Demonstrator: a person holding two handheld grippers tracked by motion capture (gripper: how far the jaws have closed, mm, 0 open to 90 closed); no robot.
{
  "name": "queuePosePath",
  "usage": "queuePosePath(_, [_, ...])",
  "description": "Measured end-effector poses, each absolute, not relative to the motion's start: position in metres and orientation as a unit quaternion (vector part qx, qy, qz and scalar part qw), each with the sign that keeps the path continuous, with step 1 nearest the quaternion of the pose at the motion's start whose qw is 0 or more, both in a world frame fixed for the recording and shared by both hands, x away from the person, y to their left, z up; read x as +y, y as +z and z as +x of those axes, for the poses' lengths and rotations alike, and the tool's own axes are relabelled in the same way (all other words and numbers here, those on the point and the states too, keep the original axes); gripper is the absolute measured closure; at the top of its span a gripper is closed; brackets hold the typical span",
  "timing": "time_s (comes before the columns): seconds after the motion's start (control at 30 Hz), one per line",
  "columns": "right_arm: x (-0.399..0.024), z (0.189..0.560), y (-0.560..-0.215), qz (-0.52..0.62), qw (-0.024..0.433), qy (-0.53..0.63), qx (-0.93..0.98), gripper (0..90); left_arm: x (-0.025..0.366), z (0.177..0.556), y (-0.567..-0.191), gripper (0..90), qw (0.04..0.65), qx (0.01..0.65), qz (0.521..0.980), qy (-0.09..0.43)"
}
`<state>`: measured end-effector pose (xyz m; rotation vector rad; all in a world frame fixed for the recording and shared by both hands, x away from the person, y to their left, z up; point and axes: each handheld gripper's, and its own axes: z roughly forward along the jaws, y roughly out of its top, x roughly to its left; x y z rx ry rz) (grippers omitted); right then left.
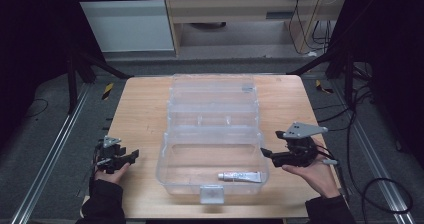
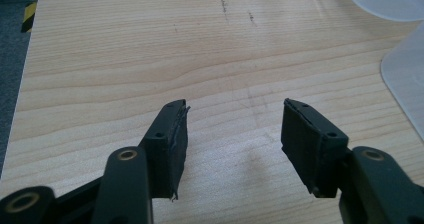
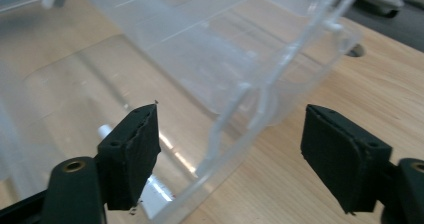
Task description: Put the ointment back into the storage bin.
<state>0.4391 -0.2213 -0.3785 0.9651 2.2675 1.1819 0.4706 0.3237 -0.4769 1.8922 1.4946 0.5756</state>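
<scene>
The high view takes in one clear plastic box [image 1: 212, 149] lying open mid-table, with a single white tube [image 1: 239, 176] in its near tray (toward the right). The left gripper [image 2: 232, 131] hangs over bare wooden table [image 2: 125, 59], jaws spread and empty. The right gripper [image 3: 230, 154] has jaws spread, facing the box's right wall without touching it.

Light wooden table [image 1: 145, 114] in the middle, grey carpet floor [image 1: 45, 134] around it, metal rails [image 1: 55, 149] on the floor at both sides, black frame bars [image 1: 80, 69] behind, pale cabinet [image 1: 125, 19] beyond, cables [image 1: 310, 24] behind right, dim light
</scene>
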Motion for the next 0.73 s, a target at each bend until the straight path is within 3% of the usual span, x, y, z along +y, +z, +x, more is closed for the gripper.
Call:
queuePosePath(0.27, [-0.250,0.445,-0.398,0.411,0.226,0.422,0.776,18.4,0.323,0.470,-0.476,50.4,0.328,0.567,0.723,0.219])
queuePosePath(0.73, [-0.287,0.461,-0.443,0.491,0.244,0.379,0.745,16.0,0.323,0.471,-0.477,41.5,0.324,0.568,0.720,0.231])
